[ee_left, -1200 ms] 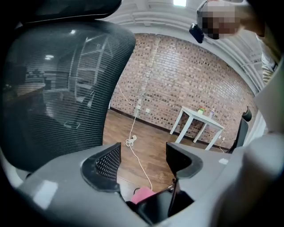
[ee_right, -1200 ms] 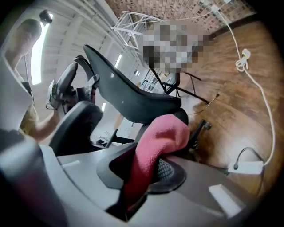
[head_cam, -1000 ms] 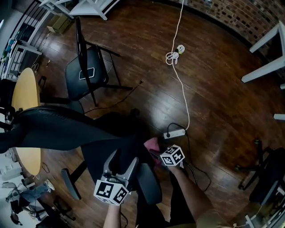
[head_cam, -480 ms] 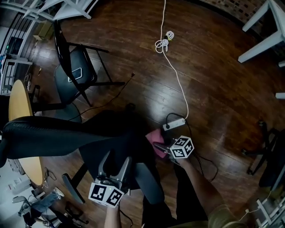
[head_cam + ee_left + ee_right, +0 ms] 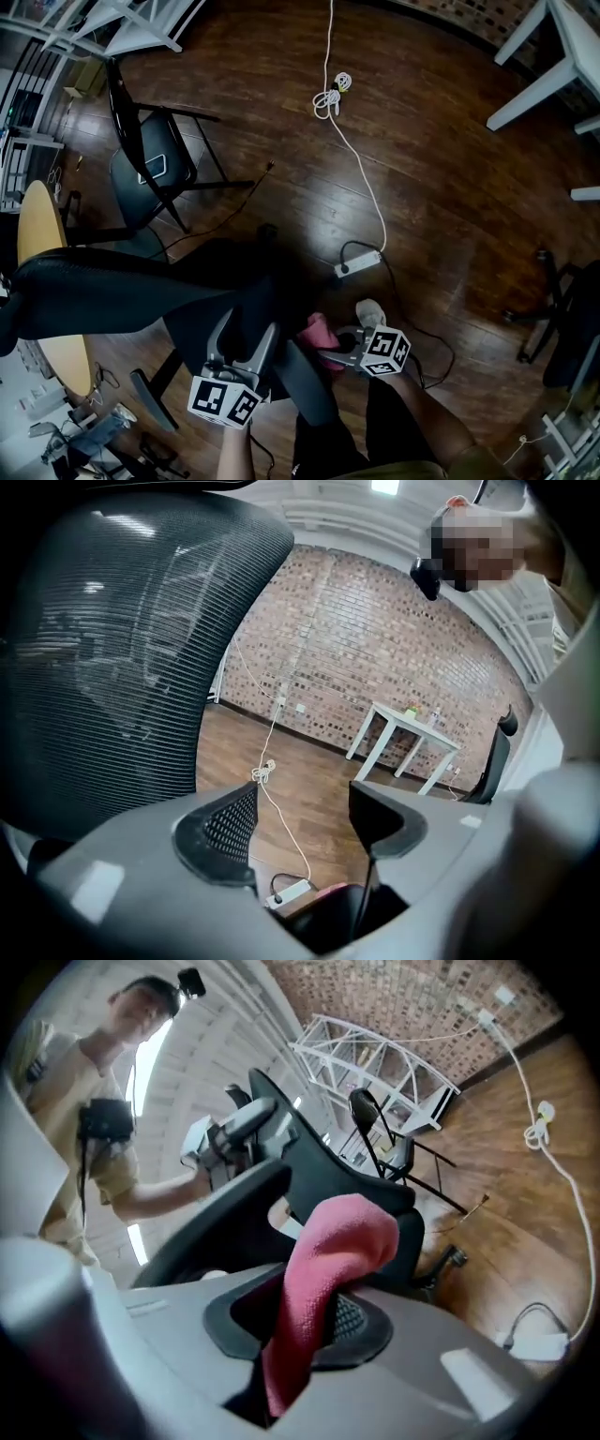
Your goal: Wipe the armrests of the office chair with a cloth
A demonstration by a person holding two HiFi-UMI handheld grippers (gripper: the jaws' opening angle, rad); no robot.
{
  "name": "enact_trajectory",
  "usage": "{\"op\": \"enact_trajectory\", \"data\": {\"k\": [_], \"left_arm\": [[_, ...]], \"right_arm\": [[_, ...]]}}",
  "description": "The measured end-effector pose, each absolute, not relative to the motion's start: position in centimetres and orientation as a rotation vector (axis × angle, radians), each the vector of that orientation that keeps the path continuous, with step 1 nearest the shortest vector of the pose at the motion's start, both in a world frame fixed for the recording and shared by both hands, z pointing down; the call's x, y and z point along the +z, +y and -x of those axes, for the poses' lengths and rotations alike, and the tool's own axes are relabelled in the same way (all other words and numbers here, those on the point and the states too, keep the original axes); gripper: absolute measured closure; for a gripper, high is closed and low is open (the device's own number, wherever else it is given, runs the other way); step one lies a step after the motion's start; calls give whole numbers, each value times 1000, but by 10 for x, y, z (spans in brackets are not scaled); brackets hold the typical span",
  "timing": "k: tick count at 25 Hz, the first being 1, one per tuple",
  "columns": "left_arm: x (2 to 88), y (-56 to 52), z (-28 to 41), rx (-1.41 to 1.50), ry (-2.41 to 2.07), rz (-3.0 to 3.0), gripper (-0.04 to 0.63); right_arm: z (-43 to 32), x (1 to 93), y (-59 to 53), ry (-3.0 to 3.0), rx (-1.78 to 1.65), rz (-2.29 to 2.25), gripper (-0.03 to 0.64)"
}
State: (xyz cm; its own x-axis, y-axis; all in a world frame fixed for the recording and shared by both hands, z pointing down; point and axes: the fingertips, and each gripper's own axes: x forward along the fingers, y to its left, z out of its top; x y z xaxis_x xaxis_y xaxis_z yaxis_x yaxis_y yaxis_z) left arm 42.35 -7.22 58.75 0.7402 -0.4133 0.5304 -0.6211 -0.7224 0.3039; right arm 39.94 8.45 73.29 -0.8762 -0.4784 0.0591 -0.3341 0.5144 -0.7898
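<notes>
Head view: dark wood floor [image 5: 450, 187] | left hand-held gripper [image 5: 249, 328] just opening, empty | right hand-held gripper [image 5: 330, 351] grips pink cloth [image 5: 319, 331]

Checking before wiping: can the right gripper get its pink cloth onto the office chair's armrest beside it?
Probably yes. The right gripper is shut on the pink cloth, which hangs close beside the armrest with nothing visible between them. A short move across should land it.

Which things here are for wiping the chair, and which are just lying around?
For the job: pink cloth, right gripper holding it, office chair, its armrest.
Just lying about: power strip, white cable, folding chair, white table.
</notes>
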Motion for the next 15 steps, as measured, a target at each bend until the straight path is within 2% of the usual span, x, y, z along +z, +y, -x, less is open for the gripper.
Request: {"op": "enact_trajectory", "data": {"k": [4, 15], "left_arm": [[595, -70, -416, 637, -801, -2476, 296], [623, -64, -402, 699, -822, -2432, 296]], "right_arm": [[-416, 774, 63, 2498, -1363, 826, 555], [-412, 925, -4, 2256, -1873, 1190, 560]]}}
